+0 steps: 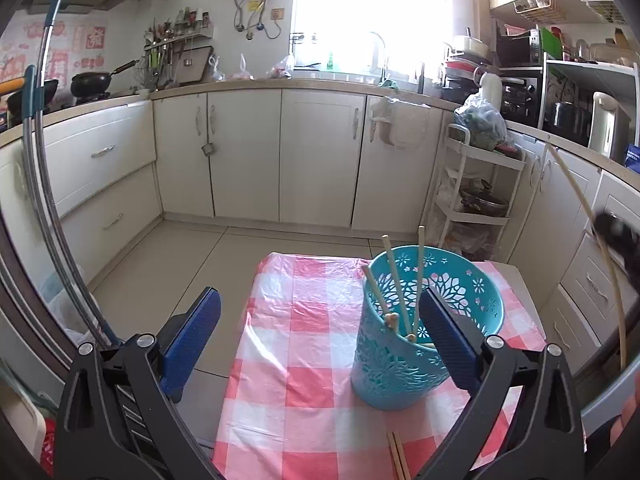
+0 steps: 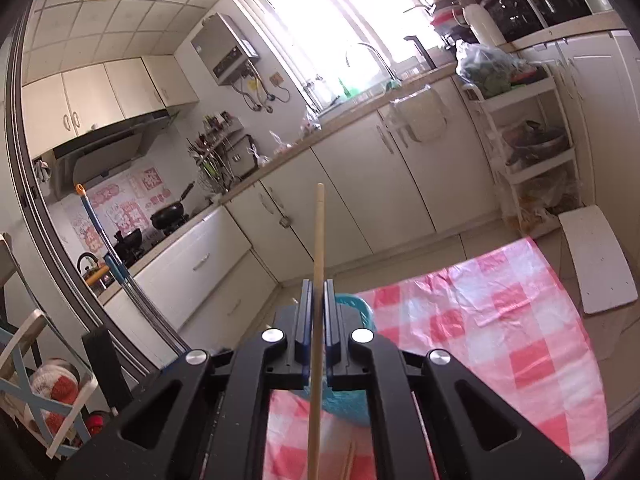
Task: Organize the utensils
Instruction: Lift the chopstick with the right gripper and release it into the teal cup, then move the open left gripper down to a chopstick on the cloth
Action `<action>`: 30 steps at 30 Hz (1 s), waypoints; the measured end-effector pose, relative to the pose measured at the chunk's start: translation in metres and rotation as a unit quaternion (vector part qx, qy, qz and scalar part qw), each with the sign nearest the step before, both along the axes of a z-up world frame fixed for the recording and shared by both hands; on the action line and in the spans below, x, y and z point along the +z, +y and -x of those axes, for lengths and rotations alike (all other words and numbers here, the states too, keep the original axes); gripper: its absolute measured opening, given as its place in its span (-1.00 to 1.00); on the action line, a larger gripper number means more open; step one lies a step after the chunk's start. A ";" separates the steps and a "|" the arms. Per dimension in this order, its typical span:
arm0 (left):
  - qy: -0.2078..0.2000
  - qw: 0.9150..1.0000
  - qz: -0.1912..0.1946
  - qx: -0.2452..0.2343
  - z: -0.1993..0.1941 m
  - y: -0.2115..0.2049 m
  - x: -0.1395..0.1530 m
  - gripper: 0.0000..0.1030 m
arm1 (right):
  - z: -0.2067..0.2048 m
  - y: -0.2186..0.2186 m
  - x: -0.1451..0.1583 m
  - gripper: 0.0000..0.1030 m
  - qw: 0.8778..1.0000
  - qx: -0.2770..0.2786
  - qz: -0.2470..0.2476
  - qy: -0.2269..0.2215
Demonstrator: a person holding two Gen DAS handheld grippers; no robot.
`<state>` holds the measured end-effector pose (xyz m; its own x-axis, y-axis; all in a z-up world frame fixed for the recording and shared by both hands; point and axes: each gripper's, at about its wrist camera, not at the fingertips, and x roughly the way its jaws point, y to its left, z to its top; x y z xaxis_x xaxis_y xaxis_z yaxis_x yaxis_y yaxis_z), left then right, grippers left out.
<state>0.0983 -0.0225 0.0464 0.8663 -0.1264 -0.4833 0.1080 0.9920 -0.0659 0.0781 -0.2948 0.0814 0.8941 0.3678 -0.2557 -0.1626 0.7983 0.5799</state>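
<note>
Left gripper (image 1: 320,328) spread wide, blue pads (image 1: 192,340) far apart, nothing between them. Teal utensil holder (image 1: 424,332) upright on the pink checked cloth (image 1: 296,344), standing just inside the right-hand finger and partly hidden behind it. Three wooden chopsticks (image 1: 394,280) leaning in the holder, tips above its rim; a few short wooden ends down inside, too small to name. Two more loose chopsticks (image 1: 398,456) flat on the cloth, below the holder, nearer the gripper's base than its fingertips. Far to the right of the right-hand finger, a long pale stick (image 1: 592,216) arching along the edge of the view, with a blurred dark shape across it, probably the other gripper.

Right gripper (image 2: 318,308) drawn narrow, pinched on a single chopstick (image 2: 319,240). Chopstick running up between the pads, well past the fingertips at the top and down past the gripper body at the bottom. Teal holder (image 2: 352,308) directly beyond and beneath the fingertips, mostly covered by them. Checked cloth (image 2: 500,320) stretching off to the right of the fingers. Another stick end (image 2: 351,460) on the cloth beneath the gripper body.
</note>
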 end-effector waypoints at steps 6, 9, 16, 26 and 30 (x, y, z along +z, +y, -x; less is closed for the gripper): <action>-0.006 1.000 0.003 0.009 0.004 0.012 0.004 0.85 | -0.048 0.021 0.018 -0.91 0.999 -0.016 -0.015 -0.045; -0.006 1.000 0.003 0.014 0.004 0.016 0.004 0.85 | -0.064 0.032 0.016 -0.91 0.998 -0.030 -0.004 -0.057; -0.001 1.000 0.000 0.016 0.004 0.017 0.004 0.85 | -0.092 0.046 -0.018 -0.90 0.998 -0.033 0.047 -0.013; 0.022 1.000 0.004 0.020 -0.001 0.020 -0.003 0.85 | -0.055 0.050 -0.033 -0.79 0.995 -0.007 0.096 0.010; 0.048 0.998 0.030 0.026 -0.007 0.031 -0.010 0.85 | -0.015 0.038 -0.034 -0.69 0.994 -0.010 0.109 0.008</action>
